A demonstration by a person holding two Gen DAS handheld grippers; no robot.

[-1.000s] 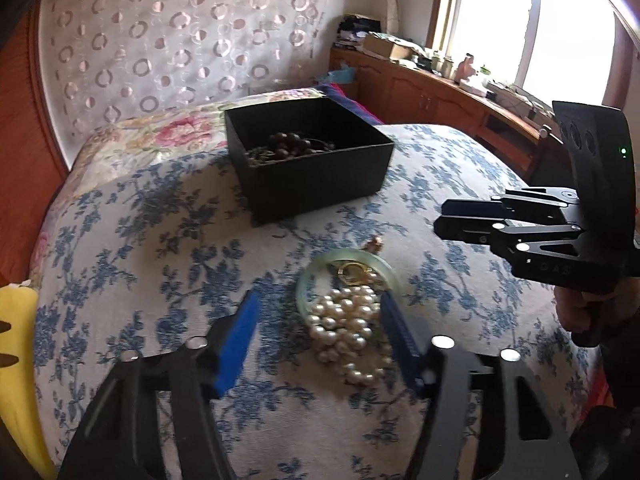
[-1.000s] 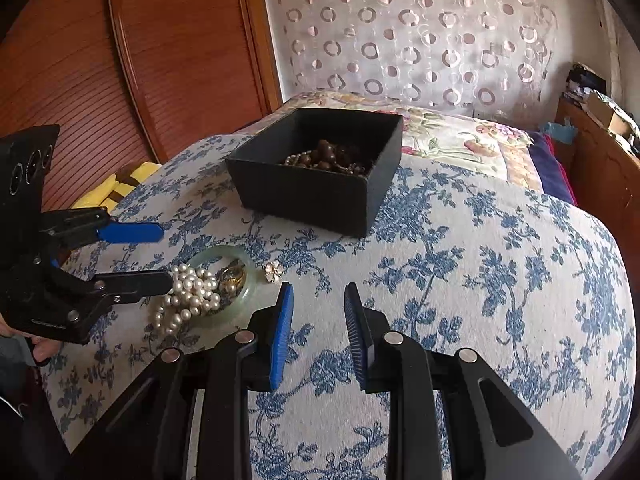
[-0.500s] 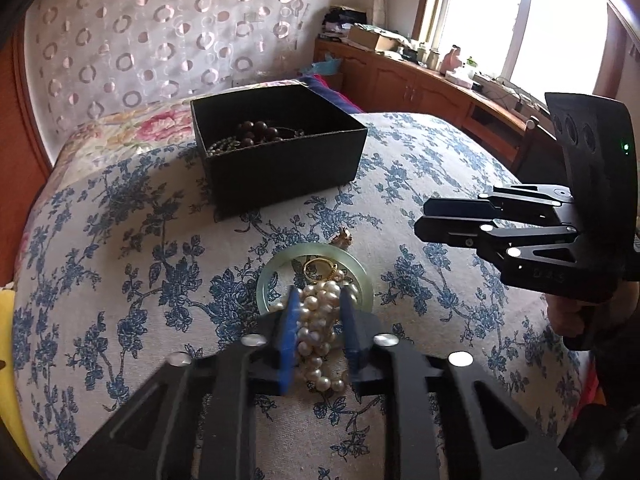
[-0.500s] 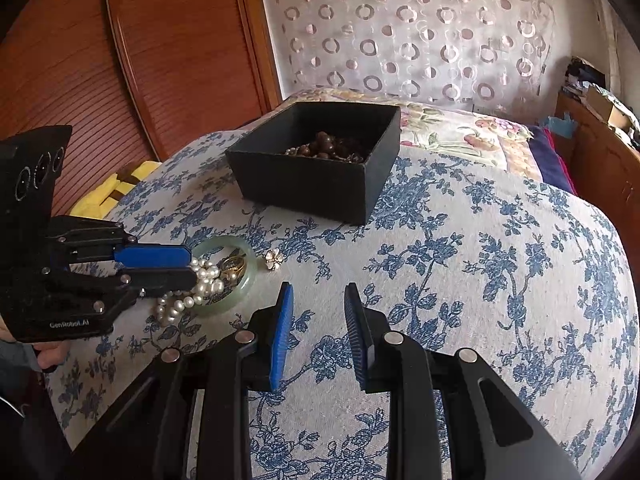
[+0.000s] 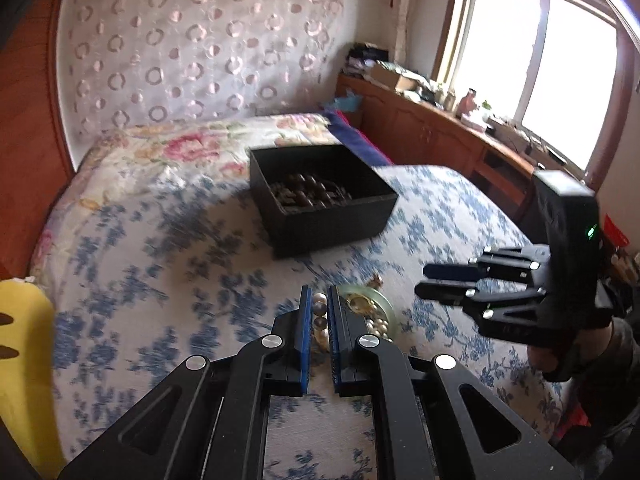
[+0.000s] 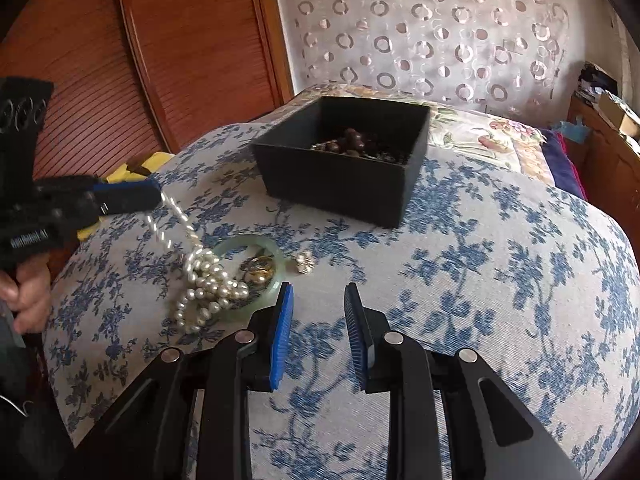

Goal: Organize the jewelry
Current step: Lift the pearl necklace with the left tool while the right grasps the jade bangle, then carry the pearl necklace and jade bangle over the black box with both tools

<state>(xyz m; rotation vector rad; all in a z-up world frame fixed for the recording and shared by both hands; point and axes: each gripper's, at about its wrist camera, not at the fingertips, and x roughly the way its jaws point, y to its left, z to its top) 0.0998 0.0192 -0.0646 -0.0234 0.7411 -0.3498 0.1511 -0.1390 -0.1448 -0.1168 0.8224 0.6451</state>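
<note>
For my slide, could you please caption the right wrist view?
Left claw lifts the pearl necklace off the jade bangle; right claw waits open.

Blur and hidden parts

In the left wrist view the bedspread [image 5: 168, 240] and the beads in the black box [image 5: 320, 200] smear with motion blur. The left gripper's [image 5: 319, 312] jaws hide most of the pearl necklace [image 5: 319, 305]; the yellow object [image 5: 24, 344] is cut off at the frame edge.

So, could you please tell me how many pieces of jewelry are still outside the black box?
4: white pearl necklace, one end lifted by the left tool; pale green jade bangle on the bedspread; gold ring inside the bangle; small gold earring beside it. More may hide under the pearls.
</note>
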